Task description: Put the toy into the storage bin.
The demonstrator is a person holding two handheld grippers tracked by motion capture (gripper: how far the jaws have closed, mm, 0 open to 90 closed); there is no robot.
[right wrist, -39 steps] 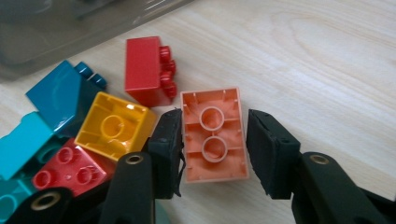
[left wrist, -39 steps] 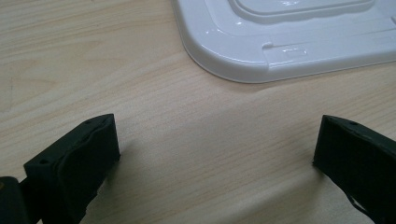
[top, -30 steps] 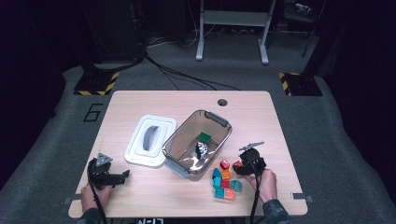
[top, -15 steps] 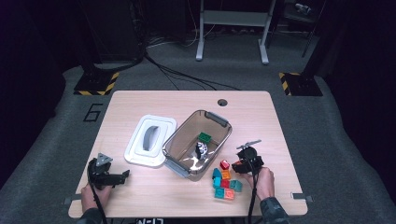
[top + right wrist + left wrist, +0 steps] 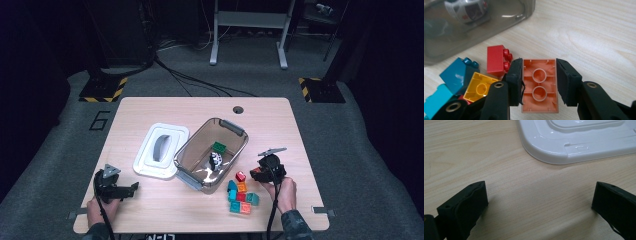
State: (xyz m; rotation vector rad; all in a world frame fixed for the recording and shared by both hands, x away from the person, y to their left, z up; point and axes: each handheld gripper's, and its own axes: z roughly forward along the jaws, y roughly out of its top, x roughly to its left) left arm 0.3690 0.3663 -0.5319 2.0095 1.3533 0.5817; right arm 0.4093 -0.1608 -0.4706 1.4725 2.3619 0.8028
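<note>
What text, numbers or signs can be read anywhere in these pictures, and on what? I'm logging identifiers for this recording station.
"6": a dark numeral on the grey floor mat, left of the table.
Dark characters on the table's near edge: cut off and blurred, not readable.
Small red marks on the white toy car in the clear bin: too blurred to read.
Yellow-and-black hazard stripes on the floor: a marking without words.

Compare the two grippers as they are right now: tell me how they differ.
The right gripper is shut on an orange brick, underside facing the camera; the left gripper is open, with bare table between its jaws. The right gripper sits beside the pile of bricks near the clear bin; the left gripper sits near the white lid. Both have black jaws and are held low over the table.
</note>
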